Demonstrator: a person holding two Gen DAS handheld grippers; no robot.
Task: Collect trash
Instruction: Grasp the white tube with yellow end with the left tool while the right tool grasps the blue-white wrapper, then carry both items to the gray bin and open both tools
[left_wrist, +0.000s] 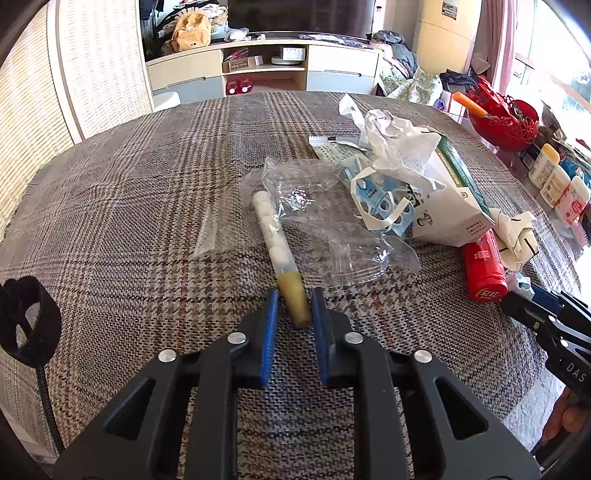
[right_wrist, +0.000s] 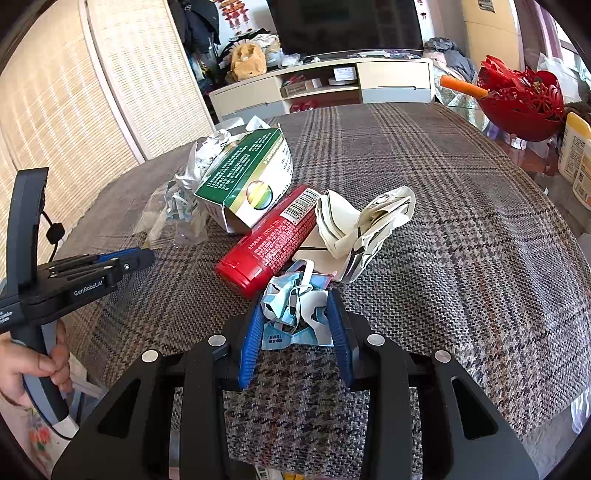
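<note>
Left gripper (left_wrist: 293, 308) spread around the tube's (left_wrist: 277, 244) yellow end on the plaid worktop (left_wrist: 129, 206), only the right-wrist view shows right gripper (right_wrist: 295, 314) pinching a blue-white wrapper scrap (right_wrist: 293, 304), red bottle (right_wrist: 269, 238), green-white carton (right_wrist: 245, 177) and crumpled paper (right_wrist: 364, 225) crowded just beyond

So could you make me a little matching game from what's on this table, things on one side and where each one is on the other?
Things:
1. tube of cotton balls
2. blue and white wrapper scraps
3. red bottle
4. green and white box

Places:
A. lying on its side between the box and the crumpled white paper
B. between the fingers of the right gripper
C. open end toward the camera, behind the red bottle
D. its yellowish end between the fingers of the left gripper

Pairs: 1-D, 2-B, 3-A, 4-C
</note>
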